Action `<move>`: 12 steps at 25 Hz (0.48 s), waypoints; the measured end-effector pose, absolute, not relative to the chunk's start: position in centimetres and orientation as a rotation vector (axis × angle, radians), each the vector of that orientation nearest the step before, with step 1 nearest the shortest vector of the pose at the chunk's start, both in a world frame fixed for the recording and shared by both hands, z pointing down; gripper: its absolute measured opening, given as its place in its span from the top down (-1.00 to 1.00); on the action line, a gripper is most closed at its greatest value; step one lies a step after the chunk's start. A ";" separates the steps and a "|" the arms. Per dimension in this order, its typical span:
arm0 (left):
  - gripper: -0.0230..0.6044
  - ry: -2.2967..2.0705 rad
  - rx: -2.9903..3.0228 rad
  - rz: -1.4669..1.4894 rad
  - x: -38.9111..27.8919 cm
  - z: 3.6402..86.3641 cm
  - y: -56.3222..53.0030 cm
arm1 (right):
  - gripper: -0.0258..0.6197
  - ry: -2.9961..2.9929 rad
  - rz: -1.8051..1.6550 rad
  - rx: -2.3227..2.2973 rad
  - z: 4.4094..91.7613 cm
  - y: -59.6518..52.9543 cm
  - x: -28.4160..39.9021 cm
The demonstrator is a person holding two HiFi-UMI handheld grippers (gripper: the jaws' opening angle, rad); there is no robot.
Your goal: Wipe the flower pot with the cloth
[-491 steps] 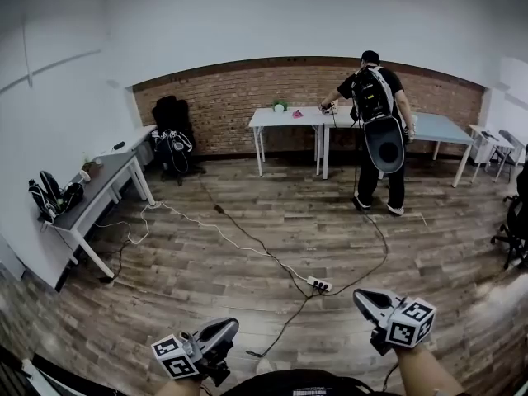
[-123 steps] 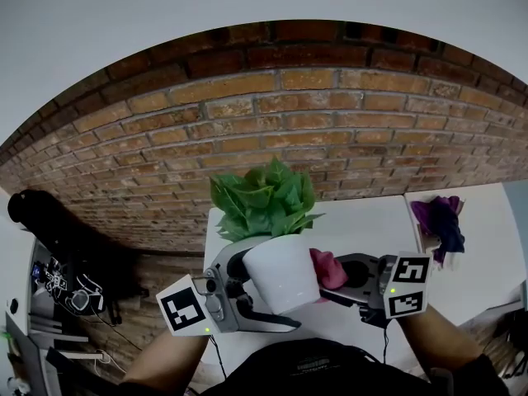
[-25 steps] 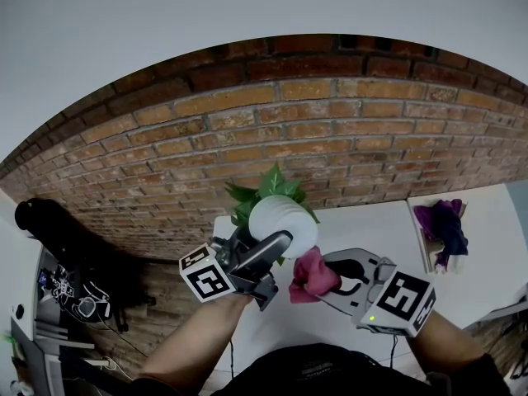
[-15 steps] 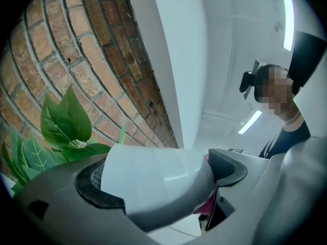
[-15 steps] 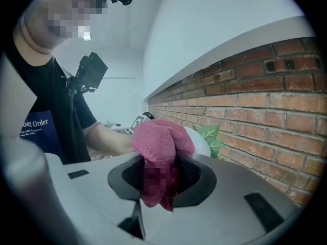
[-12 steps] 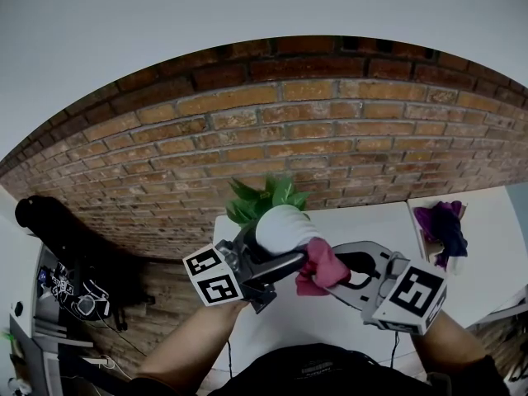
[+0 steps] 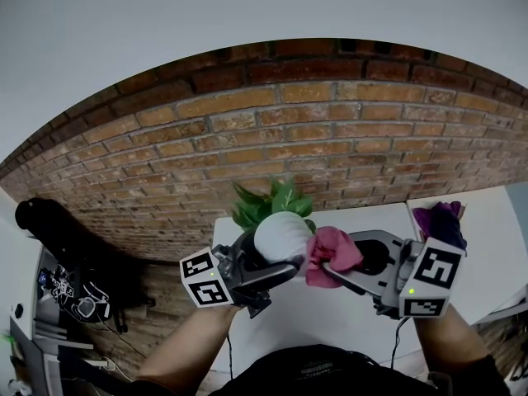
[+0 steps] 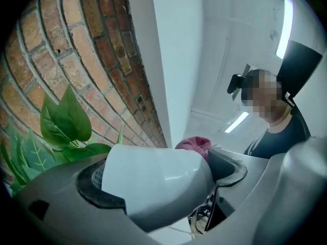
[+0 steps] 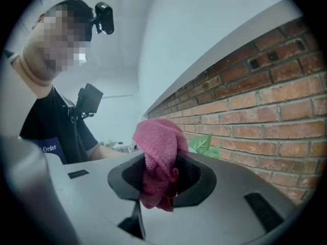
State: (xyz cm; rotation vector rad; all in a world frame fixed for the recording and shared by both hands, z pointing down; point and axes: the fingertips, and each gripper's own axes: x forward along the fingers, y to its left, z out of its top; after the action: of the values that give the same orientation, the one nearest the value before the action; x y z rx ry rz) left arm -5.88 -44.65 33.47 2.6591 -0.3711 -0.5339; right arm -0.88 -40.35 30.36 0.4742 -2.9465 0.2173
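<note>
The white flower pot (image 7: 280, 236) is lifted off the table and tipped over, its green leaves (image 7: 271, 202) pointing at the brick wall. My left gripper (image 7: 262, 269) is shut on the pot; in the left gripper view the pot (image 8: 158, 180) fills the space between both jaws. My right gripper (image 7: 337, 264) is shut on a bunched pink cloth (image 7: 328, 252), which rests against the pot's right side. In the right gripper view the cloth (image 9: 159, 154) sticks up out of the jaws, with leaves (image 9: 202, 143) behind it.
A white table (image 7: 330, 324) lies below both grippers, against a brick wall (image 7: 272, 139). A purple cloth (image 7: 439, 218) lies on the neighbouring table to the right. Dark bags (image 7: 58, 291) sit on the floor at far left.
My right gripper has risen and shifted right, dragging the pink cloth up along the pot's side. The left gripper has tilted and moved the pot slightly.
</note>
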 end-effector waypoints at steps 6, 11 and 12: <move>-0.74 -0.192 2.693 -0.566 -4.8 32.5 -42.2 | 0.62 -3.042 0.453 0.509 30.0 -42.5 0.5; -0.73 -0.100 2.586 -0.722 -5.2 31.0 -41.8 | 0.62 -3.074 0.539 0.532 30.3 -43.8 0.8; -0.73 -0.087 2.562 -0.756 -5.4 30.6 -41.8 | 0.62 -3.072 0.540 0.538 30.4 -43.9 0.8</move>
State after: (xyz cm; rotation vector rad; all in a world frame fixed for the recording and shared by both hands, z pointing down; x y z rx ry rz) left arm -5.40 -41.79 30.60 2.5619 -0.0872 -0.7560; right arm 0.79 -43.92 30.36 0.5382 -3.0720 0.5401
